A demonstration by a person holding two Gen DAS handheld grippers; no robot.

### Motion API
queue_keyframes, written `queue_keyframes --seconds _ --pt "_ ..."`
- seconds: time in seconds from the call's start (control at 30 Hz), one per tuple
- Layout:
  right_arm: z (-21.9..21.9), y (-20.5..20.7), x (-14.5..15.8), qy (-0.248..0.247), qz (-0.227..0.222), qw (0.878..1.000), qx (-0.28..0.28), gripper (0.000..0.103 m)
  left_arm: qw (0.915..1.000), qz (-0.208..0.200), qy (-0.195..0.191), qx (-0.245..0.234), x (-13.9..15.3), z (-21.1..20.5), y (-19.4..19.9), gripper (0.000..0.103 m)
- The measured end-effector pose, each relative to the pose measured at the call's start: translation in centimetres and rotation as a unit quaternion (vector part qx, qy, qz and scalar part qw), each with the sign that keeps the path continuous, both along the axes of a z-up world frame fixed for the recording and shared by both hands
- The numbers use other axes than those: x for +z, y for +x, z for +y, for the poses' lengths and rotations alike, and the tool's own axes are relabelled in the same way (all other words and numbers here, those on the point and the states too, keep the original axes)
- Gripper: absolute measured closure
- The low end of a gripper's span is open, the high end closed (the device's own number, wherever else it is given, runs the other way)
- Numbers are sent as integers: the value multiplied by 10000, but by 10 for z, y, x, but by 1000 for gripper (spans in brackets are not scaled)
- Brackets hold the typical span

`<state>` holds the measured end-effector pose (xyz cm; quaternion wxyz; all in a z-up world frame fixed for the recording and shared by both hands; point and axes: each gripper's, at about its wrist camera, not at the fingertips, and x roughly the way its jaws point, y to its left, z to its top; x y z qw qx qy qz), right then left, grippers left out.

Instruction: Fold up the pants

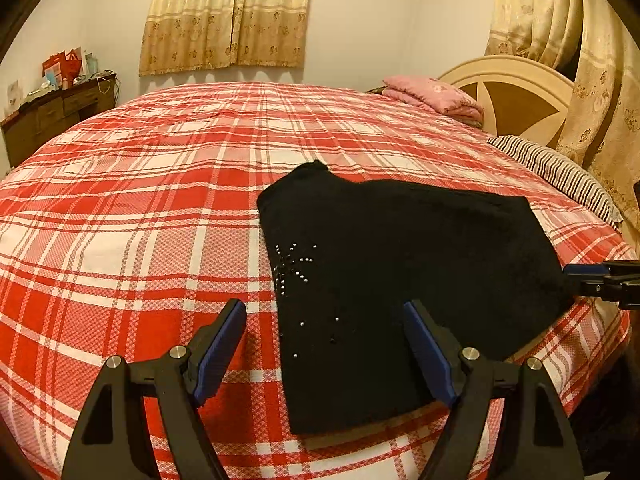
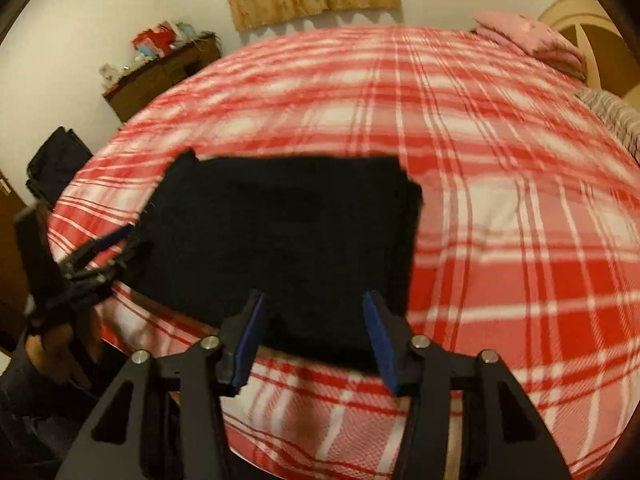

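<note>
Left wrist view: black soft-knit pants with small silver studs lie folded into a compact block on the red-and-white plaid bedspread, near its front edge. Left gripper hangs above the block's near-left corner, jaws wide, nothing between the pads. Right gripper pokes in at the block's right edge.

Right wrist view: blurred. Right gripper sits over the block's near edge, jaws partly apart, holding nothing; pants flat.

Judgement: the fold looks nearly finished. Next move calls for pinching an edge for one last fold, or just smoothing.
</note>
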<state>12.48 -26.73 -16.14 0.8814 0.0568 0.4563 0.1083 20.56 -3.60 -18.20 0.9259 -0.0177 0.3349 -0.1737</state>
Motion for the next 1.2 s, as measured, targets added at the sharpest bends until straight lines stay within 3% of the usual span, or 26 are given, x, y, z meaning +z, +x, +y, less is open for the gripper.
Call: queue_keyframes --seconds 0.13,0.3,0.63,0.67,0.73,0.87,1.0,1.2 --pt "-8 -6 -1 -26 1 9999 -132 60 10000 11 33 13 0 -3 3 22" --pt "-5 -10 -20 -421 51 9991 -63 60 9998 184 -50 -10 -3 -3 10 22" --pt "-13 -13 -16 -156 17 9997 -193 58 9992 387 -19 -121 -3 -2 22 16" --pt "-13 -13 -16 -148 28 9997 -205 56 9990 416 -25 -134 -2 -2 24 16" --pt "-13 -14 -16 -193 71 9994 -275 40 9990 415 -40 -151 0 -2 26 16" --pt "-21 -19 -11 83 -49 9992 -400 37 9993 338 11 -186 4 -3 30 16" --pt "-29 -20 -5 199 -230 9981 -532 28 9994 270 -126 -201 12 -1 33 16" --pt "-46 -9 -1 542 -355 9950 -757 28 9994 192 -108 -251 16 -3 45 16"
